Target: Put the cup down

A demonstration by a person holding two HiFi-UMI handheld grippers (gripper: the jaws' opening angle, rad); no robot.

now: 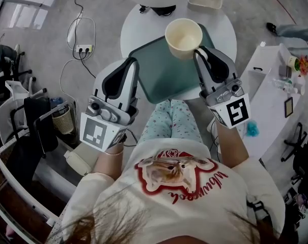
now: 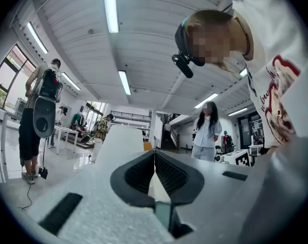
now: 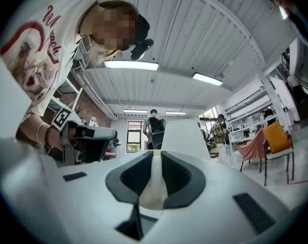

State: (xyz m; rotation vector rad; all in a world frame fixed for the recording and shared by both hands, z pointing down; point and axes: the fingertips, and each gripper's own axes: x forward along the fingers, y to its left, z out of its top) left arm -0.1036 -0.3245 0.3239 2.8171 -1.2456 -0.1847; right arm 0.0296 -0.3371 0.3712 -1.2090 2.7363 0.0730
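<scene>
The cup [image 1: 183, 37] is cream-coloured, and its open mouth faces up toward the head camera. No liquid shows inside it. It hangs over the far right part of the green tray [image 1: 164, 78], which lies on the round white bench [image 1: 129, 30]. I cannot tell if its bottom already touches the tray.

The right tongs [image 1: 198, 51] are closed on the cup's wall at the near side of the rim. In the right gripper view a pale strip of that wall stands between the two dark pads.

I judge that this one-sided hold is the main risk. The cup's weight lies beyond the pads, so it may turn in the grip. If it is released while not flat, it may tip over. It is also near the tray's raised edge, and landing there would leave it tilted.

The left tongs [image 1: 134, 61] are closed on nothing and held apart over the tray's left edge, so they cannot steady the cup.
</scene>
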